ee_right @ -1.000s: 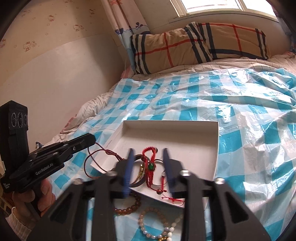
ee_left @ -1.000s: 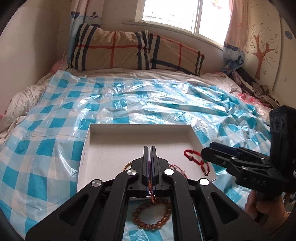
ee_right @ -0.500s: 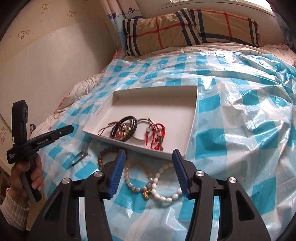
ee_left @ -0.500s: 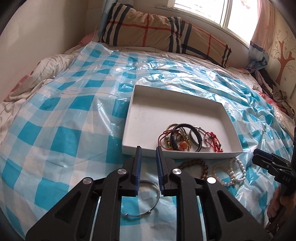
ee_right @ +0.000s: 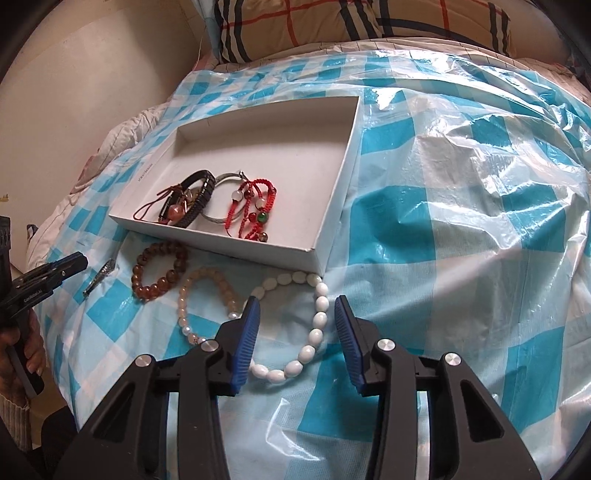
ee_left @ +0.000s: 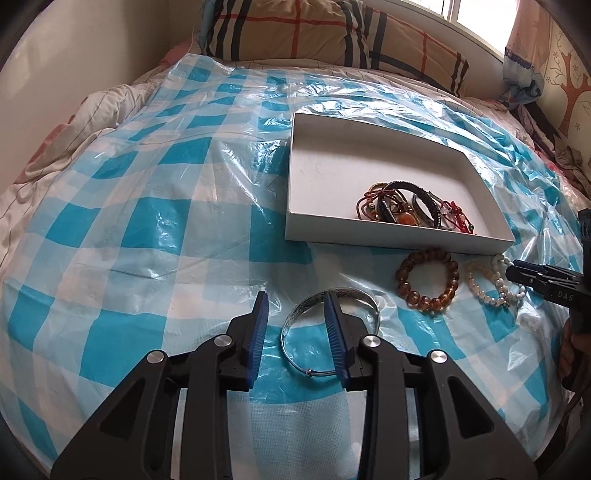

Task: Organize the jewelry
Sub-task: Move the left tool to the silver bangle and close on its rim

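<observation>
A white box (ee_left: 399, 236) (ee_right: 334, 218) on the bed holds a pile of bracelets (ee_left: 413, 208): black bands, a silver ring, red cords (ee_right: 251, 206). On the sheet in front lie a silver bangle (ee_left: 295, 321) (ee_right: 99, 277), a brown bead bracelet (ee_left: 428, 278) (ee_right: 160, 275), a pale bead bracelet (ee_left: 487, 284) (ee_right: 207, 299) and a white bead bracelet (ee_right: 314, 328). My left gripper (ee_left: 295, 306) is open and empty, its fingers straddling the bangle's left arc. My right gripper (ee_right: 297, 312) is open and empty over the white bead bracelet.
A blue-and-white checked plastic sheet (ee_left: 155, 206) covers the bed. Plaid pillows (ee_left: 332, 33) lie at the head under a window. A wall (ee_right: 74, 92) runs along the left. Crumpled clothes (ee_left: 565, 155) sit at the far right edge.
My left gripper let go of a red cord bracelet into the box, pulled back and opened over the silver bangle. My right gripper drew back from the box to the white bead bracelet.
</observation>
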A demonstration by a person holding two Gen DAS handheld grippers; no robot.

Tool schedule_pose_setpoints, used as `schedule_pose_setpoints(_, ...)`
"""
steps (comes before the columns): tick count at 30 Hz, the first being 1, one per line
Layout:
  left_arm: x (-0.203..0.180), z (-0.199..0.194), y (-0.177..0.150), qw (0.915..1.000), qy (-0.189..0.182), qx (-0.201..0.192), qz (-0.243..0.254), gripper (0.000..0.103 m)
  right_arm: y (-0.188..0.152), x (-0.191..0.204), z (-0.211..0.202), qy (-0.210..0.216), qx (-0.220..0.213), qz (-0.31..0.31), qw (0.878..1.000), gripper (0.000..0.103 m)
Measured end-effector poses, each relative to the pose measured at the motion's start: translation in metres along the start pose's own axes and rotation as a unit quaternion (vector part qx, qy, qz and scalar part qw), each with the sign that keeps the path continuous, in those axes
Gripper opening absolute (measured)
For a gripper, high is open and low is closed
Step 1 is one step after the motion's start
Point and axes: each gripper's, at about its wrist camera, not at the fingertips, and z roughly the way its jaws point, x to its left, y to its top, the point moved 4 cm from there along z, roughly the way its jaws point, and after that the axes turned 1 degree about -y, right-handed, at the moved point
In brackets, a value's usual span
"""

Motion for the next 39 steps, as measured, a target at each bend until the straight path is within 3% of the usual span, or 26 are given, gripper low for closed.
schedule_pose_setpoints(4,-0.004,0.015,0.000,0.9999,0.006,0.008,0.010,0.041,-0.008,0.003,0.001,-0.003,0.012,-0.018,1.000,0.042)
schedule_pose_setpoints(11,-0.013,0.028,-0.011,0.9989,-0.004,0.043,0.020,0.039,-0.025,0.001,-0.011,0.004,0.026,-0.029,0.999,0.017)
schedule_pose_setpoints(17,-0.019,0.009,-0.021,0.9972,-0.038,0.060,0.026,0.038,-0.030,0.002,-0.027,0.019,0.021,-0.019,0.999,0.016)
schedule_pose_setpoints(23,-0.012,0.008,-0.016,0.9981,-0.019,0.047,0.035,0.038,-0.027,0.002,-0.013,0.014,0.034,-0.014,0.999,0.017)
schedule_pose_setpoints(27,-0.011,0.020,-0.016,0.9976,-0.035,0.056,0.021,0.039,-0.030,0.001,-0.014,0.019,0.026,-0.010,0.999,0.017)
schedule_pose_setpoints(29,-0.016,0.019,-0.020,0.9978,-0.030,0.051,0.030,0.031,-0.032,0.003,-0.017,0.021,0.023,-0.009,0.999,0.015)
schedule_pose_setpoints(30,-0.019,0.018,-0.022,0.9975,-0.034,0.052,0.034,0.017,-0.034,0.004,-0.020,0.024,0.021,-0.009,0.999,0.012)
schedule_pose_setpoints(31,-0.022,0.016,-0.024,0.9971,-0.041,0.053,0.037,0.012,-0.035,0.005,-0.023,0.028,0.019,-0.007,0.999,0.011)
schedule_pose_setpoints(39,-0.036,-0.007,-0.033,0.9959,-0.052,0.053,0.052,0.011,-0.039,0.015,-0.043,0.053,0.012,-0.002,0.998,0.008)
